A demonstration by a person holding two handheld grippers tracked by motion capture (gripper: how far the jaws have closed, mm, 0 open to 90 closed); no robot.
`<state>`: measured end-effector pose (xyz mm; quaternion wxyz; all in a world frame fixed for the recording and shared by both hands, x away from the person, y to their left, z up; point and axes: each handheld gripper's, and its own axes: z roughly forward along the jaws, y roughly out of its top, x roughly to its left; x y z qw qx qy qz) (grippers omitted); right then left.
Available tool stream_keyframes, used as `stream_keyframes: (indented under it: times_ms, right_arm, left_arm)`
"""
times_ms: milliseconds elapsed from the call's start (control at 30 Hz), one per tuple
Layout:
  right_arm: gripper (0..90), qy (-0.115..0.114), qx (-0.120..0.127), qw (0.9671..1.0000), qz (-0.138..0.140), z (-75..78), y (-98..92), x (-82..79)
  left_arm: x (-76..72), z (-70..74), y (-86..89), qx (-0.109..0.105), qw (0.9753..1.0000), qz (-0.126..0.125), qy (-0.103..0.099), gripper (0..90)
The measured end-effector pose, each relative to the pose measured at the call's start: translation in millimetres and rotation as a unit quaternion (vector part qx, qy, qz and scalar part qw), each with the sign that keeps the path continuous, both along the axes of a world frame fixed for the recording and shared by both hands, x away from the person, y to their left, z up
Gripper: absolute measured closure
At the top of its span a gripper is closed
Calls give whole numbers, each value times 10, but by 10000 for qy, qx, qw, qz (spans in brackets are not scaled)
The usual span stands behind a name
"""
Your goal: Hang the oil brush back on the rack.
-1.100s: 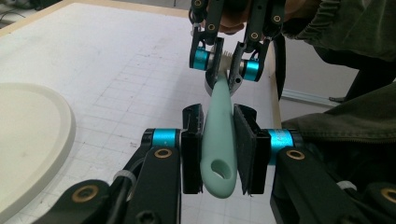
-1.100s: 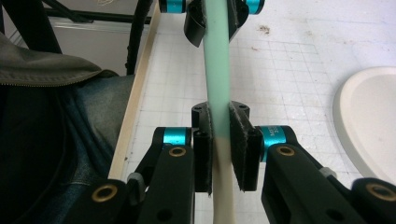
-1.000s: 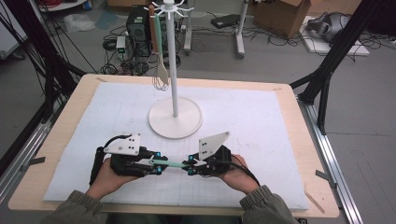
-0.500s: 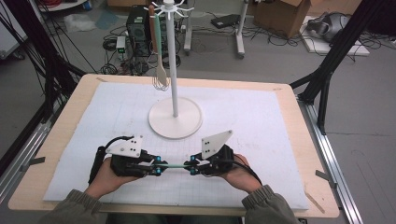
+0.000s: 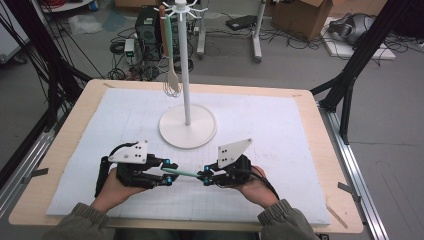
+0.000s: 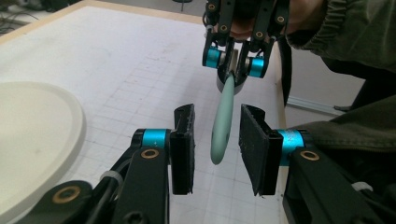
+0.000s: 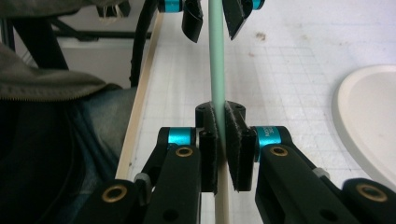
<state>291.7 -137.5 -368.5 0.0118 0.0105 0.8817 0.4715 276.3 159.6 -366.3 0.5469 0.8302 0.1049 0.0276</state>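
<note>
My right gripper (image 7: 220, 140) clamps its two black padded jaws tight on a slim, pale green plastic utensil handle (image 7: 215, 56), pinching it near one end and holding it clear of the table, level and pointing across toward my other hand. My left gripper (image 6: 216, 149) stands with its jaws parted around the handle's rounded free end, a gap showing on either side of the green tip, so it grips nothing. In the high view, the handle (image 5: 181, 172) bridges the short space between the two tools, the left gripper (image 5: 167, 172) and right gripper (image 5: 205, 177) facing each other just above the near part of the white gridded mat (image 5: 280, 135) that covers the pale wooden table (image 5: 330, 165). My hands come in from the bottom edge in olive-green sleeves (image 5: 80, 220). Just beyond the grippers, near the middle of the mat, sits the round white base (image 5: 187, 126) of a tall white hanging stand (image 5: 184, 65). From the hooks at its top hang a pale wooden spoon with a green handle (image 5: 170, 60) and, beside it, a wire whisk (image 5: 170, 87), both dangling clear of the mat. Behind the table, cables and a black computer case (image 5: 147, 25) lie on the grey floor.
</note>
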Motion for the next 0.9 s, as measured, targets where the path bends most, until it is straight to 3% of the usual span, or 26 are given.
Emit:
stream_keyframes:
  times_ms: [167,200,300,367,433,667,700,733,767,867,900]
  right_arm:
    - [849,28,87,10000,40,-15,30,0]
    - [847,-40,24,10000,12,-20,51,-6]
    - [830,-33,11,10000,71,-24,57,-6]
    - [807,-10,-30,10000,0,-26,66,5]
    - [800,-153,-214,9997,18,-13,100,-11]
    - [834,-168,-299,9994,70,-15,117,-4]
    - [848,-161,-283,9994,118,-18,115,-8]
    - [850,-137,-166,9998,18,-26,103,-19]
    - [850,-137,-166,9998,18,-26,103,-19]
    - [851,-26,182,9997,-132,-27,60,-9]
    - [851,95,407,9990,-175,-28,51,-2]
  left_arm:
    - [-4,38,-14,-50,10000,-15,-25,711]
    - [-7,39,-14,-63,10000,-75,-17,789]
    - [-13,40,-11,-59,9996,-252,62,822]
    - [-23,40,-24,-16,9998,-220,20,831]
    - [-25,47,-28,41,9997,-235,-10,832]
    - [-38,68,-52,134,9997,-175,-67,824]
    - [-34,66,-45,35,9999,-114,-55,794]
    - [-26,70,-34,-45,9999,-93,-5,680]
    - [-24,74,-28,-66,10000,-10,-18,680]
    - [-18,81,-22,-120,9999,56,-14,642]
    - [-14,89,-30,-135,9999,79,-11,642]
